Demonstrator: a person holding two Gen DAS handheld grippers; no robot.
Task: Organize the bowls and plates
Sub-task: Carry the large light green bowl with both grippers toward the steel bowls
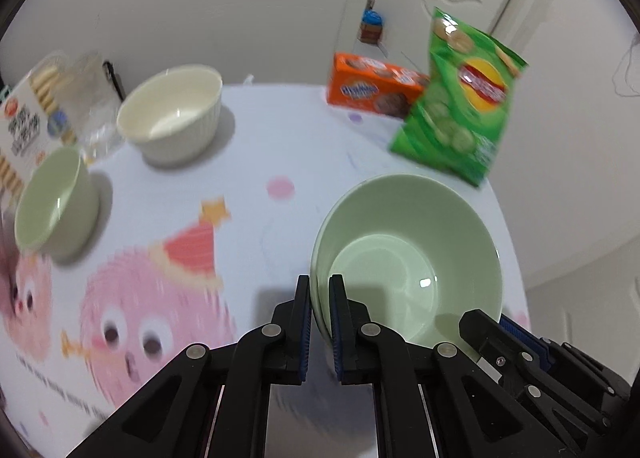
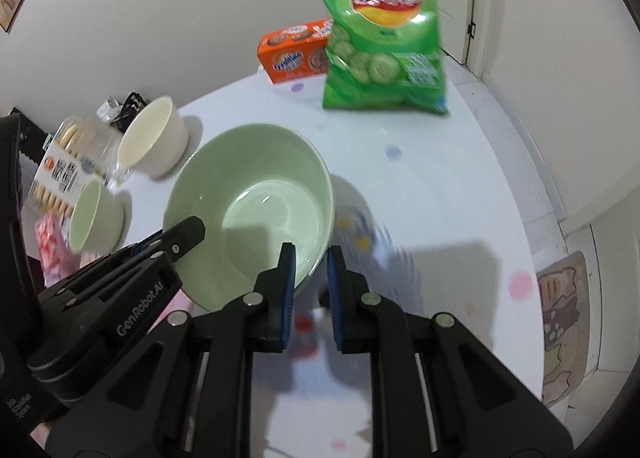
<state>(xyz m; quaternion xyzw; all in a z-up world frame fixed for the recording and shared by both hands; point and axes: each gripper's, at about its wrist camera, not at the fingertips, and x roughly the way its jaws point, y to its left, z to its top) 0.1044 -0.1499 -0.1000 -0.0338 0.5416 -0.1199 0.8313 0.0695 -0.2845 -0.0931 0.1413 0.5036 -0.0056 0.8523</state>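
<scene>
Both sets of jaws are clamped on the rim of the large green bowl (image 1: 408, 258): the left gripper (image 1: 319, 286) on its left edge, the right gripper (image 2: 311, 258) on its right edge, the bowl held between them over the tabletop (image 2: 440, 185). Farther left stand a small green bowl (image 1: 54, 199) and a cream bowl (image 1: 172, 113); a green chip bag (image 2: 384, 29) and an orange box (image 1: 372, 85) stand behind.

bare cloth (image 1: 280, 145) mid-table, chip bag (image 1: 460, 97) and white bowl (image 1: 172, 113) flanking
</scene>
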